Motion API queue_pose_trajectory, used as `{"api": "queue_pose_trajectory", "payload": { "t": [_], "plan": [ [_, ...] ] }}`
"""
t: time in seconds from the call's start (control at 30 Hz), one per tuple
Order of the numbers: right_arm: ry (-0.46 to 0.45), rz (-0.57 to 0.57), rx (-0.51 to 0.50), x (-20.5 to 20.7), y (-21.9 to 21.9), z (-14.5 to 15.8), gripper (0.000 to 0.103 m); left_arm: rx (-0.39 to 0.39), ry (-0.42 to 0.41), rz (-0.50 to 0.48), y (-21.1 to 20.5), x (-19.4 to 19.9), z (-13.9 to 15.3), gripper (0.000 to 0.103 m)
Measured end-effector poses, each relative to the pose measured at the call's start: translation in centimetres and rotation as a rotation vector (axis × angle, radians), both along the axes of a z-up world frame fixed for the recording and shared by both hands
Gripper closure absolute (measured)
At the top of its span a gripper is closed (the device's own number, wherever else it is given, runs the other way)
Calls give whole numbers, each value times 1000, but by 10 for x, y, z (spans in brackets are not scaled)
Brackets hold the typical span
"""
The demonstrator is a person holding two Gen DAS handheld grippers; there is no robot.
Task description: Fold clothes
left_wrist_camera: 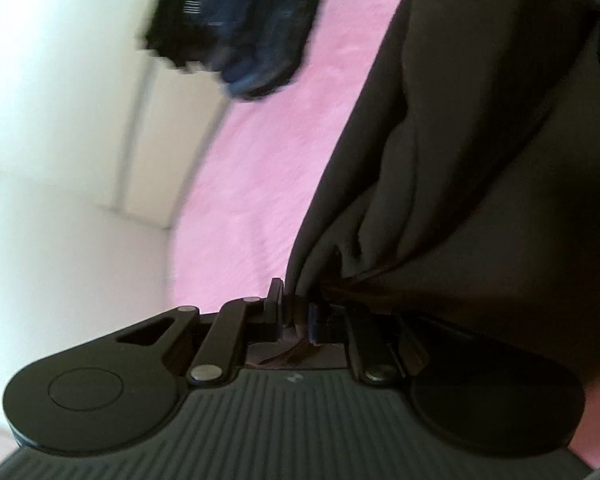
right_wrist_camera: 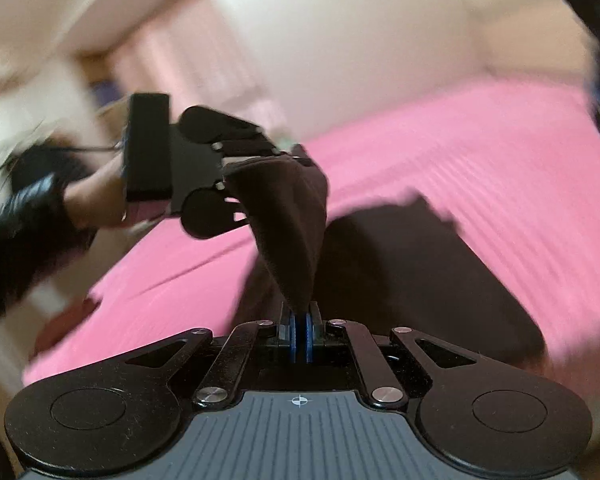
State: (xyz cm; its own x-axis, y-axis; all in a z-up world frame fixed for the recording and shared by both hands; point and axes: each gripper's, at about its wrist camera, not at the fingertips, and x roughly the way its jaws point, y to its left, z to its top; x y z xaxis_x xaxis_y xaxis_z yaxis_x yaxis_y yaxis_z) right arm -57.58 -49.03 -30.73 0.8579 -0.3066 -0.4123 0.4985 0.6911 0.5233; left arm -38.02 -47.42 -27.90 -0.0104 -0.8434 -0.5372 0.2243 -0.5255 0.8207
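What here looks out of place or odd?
Nothing clearly wrong. Both tongs, left and right, pinch the dark garment over the pink cover. A dark heap lies further along; it is too blurred to judge.

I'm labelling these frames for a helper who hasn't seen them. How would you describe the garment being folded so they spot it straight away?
Start with the big pink fuzzy blanket spread over the bed. On it lies the dark brown plain cloth garment, one edge lifted and pinched by both the left hand-held gripper and the right hand-held gripper. Unlike the black-and-blue clothes pile farther away, it is plain brown and it is held.
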Motion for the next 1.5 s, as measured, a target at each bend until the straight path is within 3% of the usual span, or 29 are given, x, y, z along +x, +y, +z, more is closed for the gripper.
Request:
{"api": "queue_pose_trajectory", "payload": {
  "t": [0.1,0.17,0.33,0.4,0.43,0.47,0.5,0.73,0.77,0.83,0.87,1.0,1.1,1.2,1.33,1.5],
  "plan": [
    [34,-74,95,-14,-14,-24,100,100,1,-12,-38,-4,-37,87],
    [32,-76,111,-20,-17,-29,99,118,70,14,-43,-22,-42,84],
    [9,-42,86,-22,-18,-27,99,95,382,169,-48,-14,13,69],
    [-23,-51,102,-24,-19,-29,84,93,533,265,-48,16,31,69],
    [-41,-61,110,-24,-20,-28,56,94,596,316,-50,27,36,69],
    [-60,-71,119,-25,-21,-27,37,96,633,354,-48,37,38,68],
    [-79,-81,127,-26,-22,-26,37,100,650,383,-54,32,40,68],
    [-168,-202,209,-25,-47,-27,39,182,586,422,-7,57,25,67],
    [-168,-208,212,-24,-51,-25,61,187,574,417,4,59,19,67],
    [-156,-214,193,-21,-58,-18,93,200,563,407,-5,45,-1,67],
    [-149,-217,164,-22,-59,-11,98,206,564,402,-10,41,-6,67],
    [-185,-242,42,-43,-54,14,99,208,582,384,-28,25,-11,67],
    [-121,-243,77,-54,-49,-3,99,226,642,409,-37,28,-7,66],
    [-61,-263,175,-61,-50,-33,98,254,646,433,-48,30,-13,66],
    [-58,-250,152,-59,-49,-32,98,279,664,462,-57,38,-15,66],
    [-43,-239,164,-58,-49,-33,98,271,798,479,-78,58,3,66]
  ]
}}
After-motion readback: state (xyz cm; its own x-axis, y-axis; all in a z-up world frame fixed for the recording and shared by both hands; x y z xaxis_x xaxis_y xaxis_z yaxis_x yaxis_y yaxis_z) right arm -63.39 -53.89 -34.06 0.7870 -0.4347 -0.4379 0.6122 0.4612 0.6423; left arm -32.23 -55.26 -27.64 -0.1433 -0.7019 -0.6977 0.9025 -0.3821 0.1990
